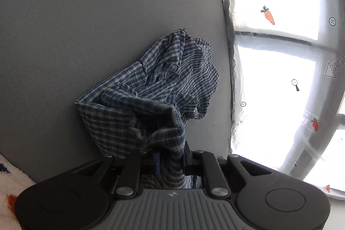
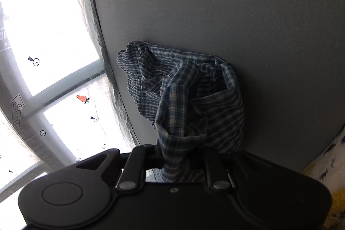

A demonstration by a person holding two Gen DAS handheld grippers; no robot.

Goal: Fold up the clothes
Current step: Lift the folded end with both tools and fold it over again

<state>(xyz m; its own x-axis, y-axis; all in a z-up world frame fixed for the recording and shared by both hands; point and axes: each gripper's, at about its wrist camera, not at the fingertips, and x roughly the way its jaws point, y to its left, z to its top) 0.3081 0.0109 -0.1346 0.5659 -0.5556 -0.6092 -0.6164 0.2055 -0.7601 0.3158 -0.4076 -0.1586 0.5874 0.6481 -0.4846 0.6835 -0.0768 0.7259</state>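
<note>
Both our left gripper (image 1: 170,160) and right gripper (image 2: 181,156) pinch the crumpled checked shirt (image 1: 151,92) tight, so we can lift and spread it over the grey table (image 1: 86,25).

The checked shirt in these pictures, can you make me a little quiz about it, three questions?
1. True or false: the shirt is neatly folded.
2. What holds the shirt? A) only the left gripper B) only the right gripper C) both
3. Fill in: the curtain has little orange ____ printed on it.

Key: 1 false, it is crumpled. 2 C. 3 carrots.
</note>
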